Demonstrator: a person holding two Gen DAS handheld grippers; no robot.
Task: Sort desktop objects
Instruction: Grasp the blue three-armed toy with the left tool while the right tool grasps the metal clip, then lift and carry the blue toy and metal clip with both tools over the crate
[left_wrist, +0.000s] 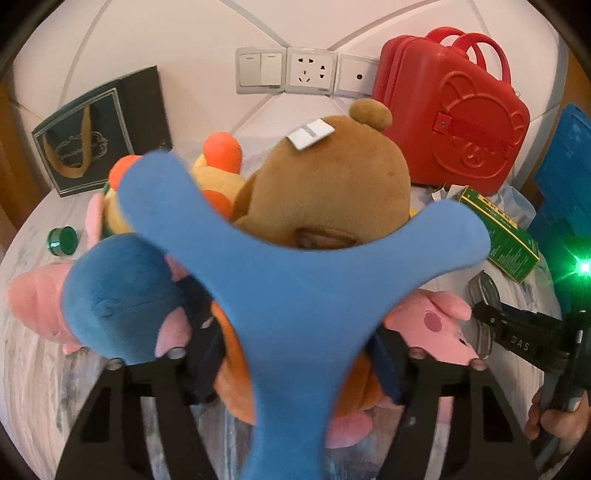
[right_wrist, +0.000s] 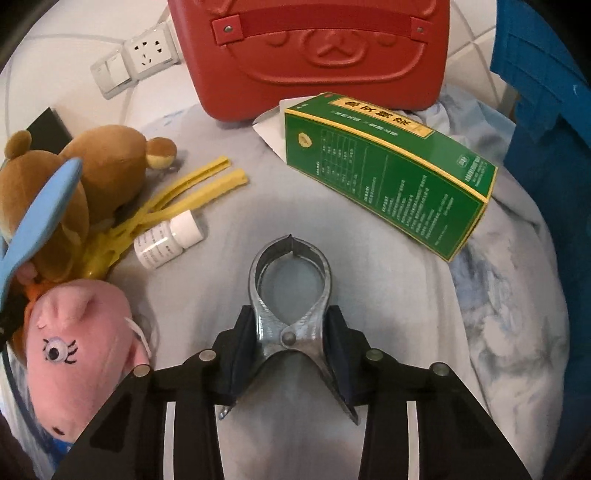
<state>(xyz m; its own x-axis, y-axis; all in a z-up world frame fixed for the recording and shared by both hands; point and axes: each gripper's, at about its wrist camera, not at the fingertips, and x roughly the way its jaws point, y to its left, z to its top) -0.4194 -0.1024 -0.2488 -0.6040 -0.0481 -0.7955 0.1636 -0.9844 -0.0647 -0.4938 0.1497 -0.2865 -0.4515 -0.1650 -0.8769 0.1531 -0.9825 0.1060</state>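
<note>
Far left on the sheet (left_wrist: 33, 369): a green cap (left_wrist: 61, 242) and a pink pig (left_wrist: 37, 306), both lying loose. Next, the left tool (left_wrist: 295, 354), closed on a blue plush toy (left_wrist: 295, 295), held close to the lens above the heap of soft toys, with a brown bear (left_wrist: 325, 184) behind. Better to squeeze the thick body than the floppy fin, and to lift clear of the heap before carrying, so as not to drag the pig along.

Further right: a yellow clip (right_wrist: 192, 188) and a white bottle (right_wrist: 170, 240) just beside the bear, ungripped. Then the right tool (right_wrist: 291, 332), clamped on metal pincers (right_wrist: 291, 266) around the pivot, head pointing forward; touching the sheet or just above it, cannot tell. Worth holding level, since the head looks heavy and likely to swing.

Rightmost: a green box (right_wrist: 388, 184) in front of a red case (right_wrist: 314, 55), and a blue crate (right_wrist: 546, 147), perhaps a place for sorted things.
</note>
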